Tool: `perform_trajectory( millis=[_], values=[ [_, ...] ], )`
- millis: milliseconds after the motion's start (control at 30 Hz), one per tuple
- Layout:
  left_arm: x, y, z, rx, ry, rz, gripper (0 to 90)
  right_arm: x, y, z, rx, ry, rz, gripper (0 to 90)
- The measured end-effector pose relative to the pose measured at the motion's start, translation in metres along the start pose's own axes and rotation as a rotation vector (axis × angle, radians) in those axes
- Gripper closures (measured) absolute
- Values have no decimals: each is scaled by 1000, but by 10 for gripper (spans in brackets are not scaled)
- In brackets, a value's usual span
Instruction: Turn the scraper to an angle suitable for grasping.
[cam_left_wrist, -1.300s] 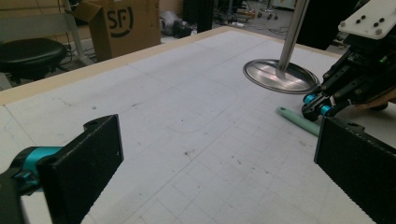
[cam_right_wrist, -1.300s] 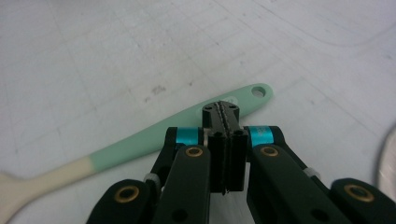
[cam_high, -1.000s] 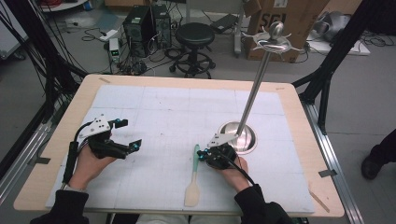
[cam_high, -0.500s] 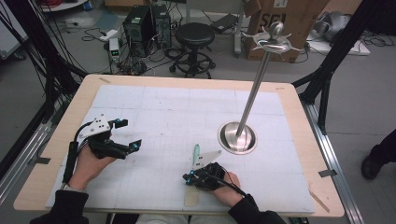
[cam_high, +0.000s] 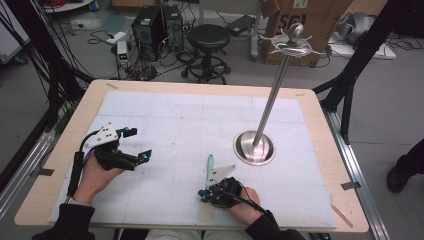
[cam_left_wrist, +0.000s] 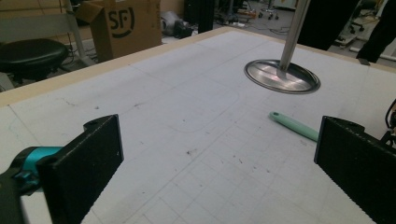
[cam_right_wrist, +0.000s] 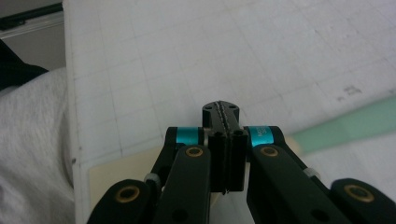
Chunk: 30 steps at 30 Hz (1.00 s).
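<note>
A spatula with a mint-green handle (cam_high: 210, 166) and a beige blade (cam_high: 205, 213) lies flat near the table's front edge. My right gripper (cam_high: 204, 194) hangs over the spatula's neck with its jaws pointing left. In the right gripper view this gripper (cam_right_wrist: 220, 111) is shut with nothing visible between the jaws, and the green handle (cam_right_wrist: 345, 128) runs off to the right beneath it. My left gripper (cam_high: 143, 156) rests at the front left, open and empty. Between its wide-apart jaws (cam_left_wrist: 219, 154), the handle tip (cam_left_wrist: 292, 125) shows far off.
A tall metal stand rises from a round steel base (cam_high: 244, 147) at centre right, topped by a hooked crown (cam_high: 292, 46). The same base (cam_left_wrist: 299, 81) appears in the left gripper view. A white gridded mat (cam_high: 200, 125) covers the wooden table. A stool and boxes sit beyond.
My right gripper has moved from beside the stand's base back toward the front edge, and is now over the spatula's neck. The spatula and left gripper have stayed put.
</note>
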<state>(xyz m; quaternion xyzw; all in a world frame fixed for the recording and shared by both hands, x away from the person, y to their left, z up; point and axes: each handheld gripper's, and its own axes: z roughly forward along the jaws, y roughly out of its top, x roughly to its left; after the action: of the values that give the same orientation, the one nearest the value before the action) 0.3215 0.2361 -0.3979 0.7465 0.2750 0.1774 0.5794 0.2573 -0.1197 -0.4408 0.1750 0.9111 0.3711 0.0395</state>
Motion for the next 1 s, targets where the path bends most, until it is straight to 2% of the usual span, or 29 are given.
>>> perform_trajectory(
  millis=[333,1000],
  values=[
    [-1,0,0,2,0,5,17,-6,-16,-18,12,-46,8,900],
    [-1,0,2,7,-3,3,17,-31,-42,-47,15,-148,82,900]
  ],
)
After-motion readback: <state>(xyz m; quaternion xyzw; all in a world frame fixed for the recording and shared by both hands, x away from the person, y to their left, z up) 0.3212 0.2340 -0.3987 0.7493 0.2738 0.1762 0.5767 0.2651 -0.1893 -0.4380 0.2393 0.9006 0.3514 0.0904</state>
